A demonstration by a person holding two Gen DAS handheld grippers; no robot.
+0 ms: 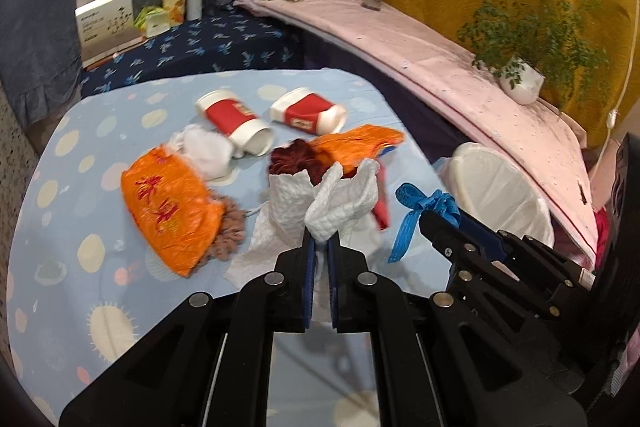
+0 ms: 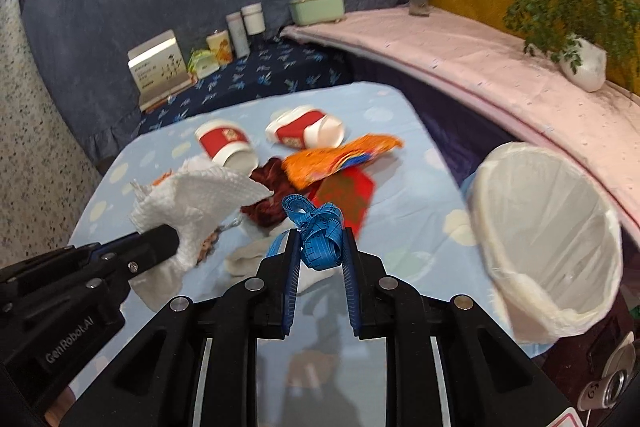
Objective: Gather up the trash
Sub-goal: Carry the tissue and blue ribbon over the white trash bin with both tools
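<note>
My left gripper (image 1: 320, 243) is shut on a crumpled white paper towel (image 1: 340, 199), lifted a little above the blue spotted table (image 1: 80, 227). In the right wrist view this left gripper (image 2: 168, 235) comes in from the left with the paper towel (image 2: 200, 195) bunched at its tip. My right gripper (image 2: 320, 233) is shut on a bundled blue measuring tape (image 2: 316, 215), also off the table. The left wrist view shows the right gripper (image 1: 430, 221) to the right, with the blue tape (image 1: 424, 205) trailing from it. A white-lined trash bin (image 2: 540, 227) stands open at the table's right edge.
Two red-and-white paper cups (image 1: 236, 123) (image 1: 308, 113) lie on their sides at the back. Orange wrappers (image 1: 168, 211) (image 1: 360, 143), a dark red scrunchie (image 1: 296, 159), a tissue wad (image 1: 208, 151) and a red envelope (image 2: 348, 199) lie nearby. A pink shelf (image 1: 460, 75) with plants runs behind the bin.
</note>
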